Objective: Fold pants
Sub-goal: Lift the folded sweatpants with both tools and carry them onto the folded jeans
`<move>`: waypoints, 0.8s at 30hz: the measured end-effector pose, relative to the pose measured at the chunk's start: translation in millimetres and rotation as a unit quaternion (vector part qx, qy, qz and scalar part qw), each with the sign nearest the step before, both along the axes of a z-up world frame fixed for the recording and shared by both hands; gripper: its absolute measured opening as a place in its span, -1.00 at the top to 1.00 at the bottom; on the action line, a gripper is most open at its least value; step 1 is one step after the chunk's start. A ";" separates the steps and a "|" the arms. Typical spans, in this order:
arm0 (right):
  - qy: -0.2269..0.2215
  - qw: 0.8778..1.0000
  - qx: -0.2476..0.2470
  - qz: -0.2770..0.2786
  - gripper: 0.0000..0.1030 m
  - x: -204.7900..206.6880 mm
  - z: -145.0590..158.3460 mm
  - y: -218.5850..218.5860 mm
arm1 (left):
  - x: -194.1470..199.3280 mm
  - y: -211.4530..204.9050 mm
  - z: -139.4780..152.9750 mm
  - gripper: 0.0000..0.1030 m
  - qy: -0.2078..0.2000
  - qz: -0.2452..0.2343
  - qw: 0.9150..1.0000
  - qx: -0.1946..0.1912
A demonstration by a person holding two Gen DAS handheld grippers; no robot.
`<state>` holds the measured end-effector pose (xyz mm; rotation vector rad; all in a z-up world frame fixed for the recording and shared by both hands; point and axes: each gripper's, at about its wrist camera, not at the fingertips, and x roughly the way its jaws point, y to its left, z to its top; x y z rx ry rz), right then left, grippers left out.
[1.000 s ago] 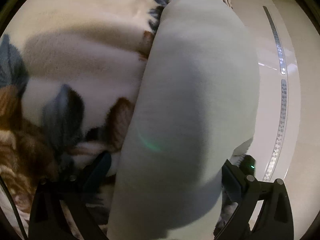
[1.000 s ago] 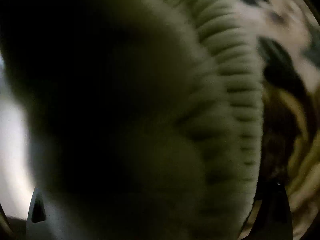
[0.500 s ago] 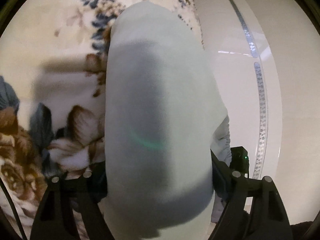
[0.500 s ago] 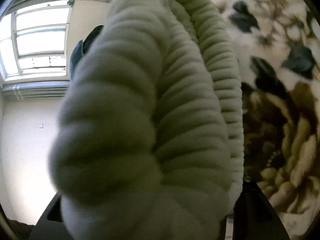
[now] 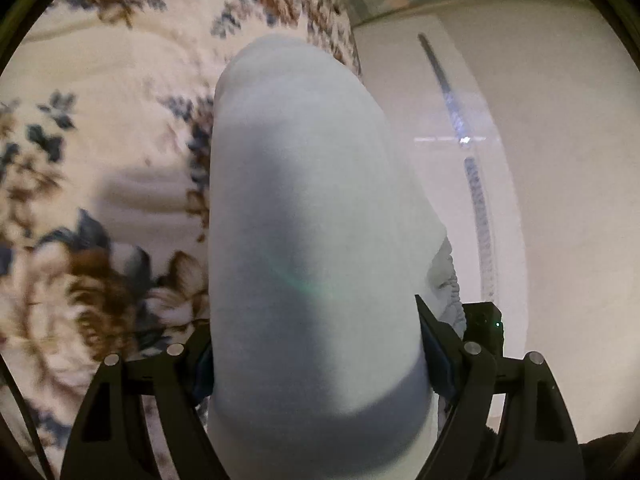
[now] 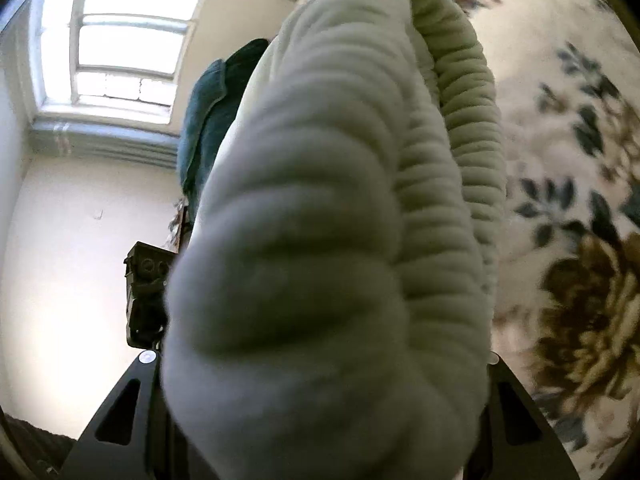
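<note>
Both jaws pinching pants: left gripper clamped on smooth cloth, right gripper on the ribbed waistband, raised off the floral blanket, probably to let them hang straight for folding.

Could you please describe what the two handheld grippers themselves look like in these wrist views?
The left gripper has matte black angular fingers with triangular cutouts, round silver screws and bluish pads. A thin black cable runs at the view's lower left. The right gripper shows the same black fingers, cutouts and silver screws.
</note>
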<state>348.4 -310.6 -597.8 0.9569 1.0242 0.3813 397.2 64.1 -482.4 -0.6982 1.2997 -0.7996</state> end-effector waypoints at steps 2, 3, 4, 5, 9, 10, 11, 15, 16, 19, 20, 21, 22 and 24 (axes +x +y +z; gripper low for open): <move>-0.013 1.000 -0.006 0.012 0.05 9.1 20.4 22.5 | 0.9 28.8 18.6 -0.57 -0.008 0.017 1.000 -0.006; -0.018 1.000 -0.006 0.017 0.05 15.9 29.1 35.3 | 0.7 49.6 30.3 -0.57 -0.015 0.027 0.999 -0.008; -0.023 0.999 -0.006 0.023 0.05 22.5 39.4 53.4 | 1.3 66.7 37.9 -0.57 -0.018 0.034 0.999 -0.008; -0.027 0.999 -0.005 0.027 0.05 27.2 46.4 68.1 | 0.8 90.3 48.0 -0.57 -0.022 0.045 0.999 -0.010; -0.045 0.998 0.004 0.053 0.05 52.6 75.7 157.5 | -2.2 186.7 78.5 -0.57 -0.031 0.075 0.997 -0.007; -0.049 0.997 0.006 0.060 0.05 59.8 82.8 186.3 | -3.6 216.0 87.3 -0.57 -0.034 0.082 0.996 -0.004; -0.051 0.996 0.008 0.066 0.05 55.0 90.1 207.7 | -4.9 246.3 95.9 -0.57 -0.036 0.088 0.995 -0.002; -0.062 0.994 0.023 0.091 0.05 78.4 103.9 316.7 | -6.7 357.4 122.7 -0.57 -0.045 0.115 0.992 0.013; -0.065 0.993 0.029 0.098 0.05 88.5 106.1 348.1 | -6.8 389.7 128.4 -0.57 -0.048 0.125 0.991 0.017; -0.074 0.990 0.043 0.115 0.05 112.4 105.4 419.1 | -6.6 469.4 140.0 -0.57 -0.055 0.156 0.986 0.024; -0.075 0.989 0.046 0.119 0.05 120.4 102.8 450.7 | -6.0 493.0 140.7 -0.57 -0.056 0.165 0.984 0.025; -0.077 0.988 0.051 0.125 0.05 129.4 101.6 475.5 | -4.1 518.7 140.7 -0.57 -0.057 0.176 0.982 0.026; -0.076 0.987 0.055 0.131 0.05 140.5 99.0 503.2 | -2.5 543.2 139.1 -0.57 -0.057 0.187 0.980 0.027; -0.074 0.985 0.061 0.142 0.05 160.9 87.8 541.3 | 0.8 582.5 130.3 -0.57 -0.057 0.204 0.977 0.027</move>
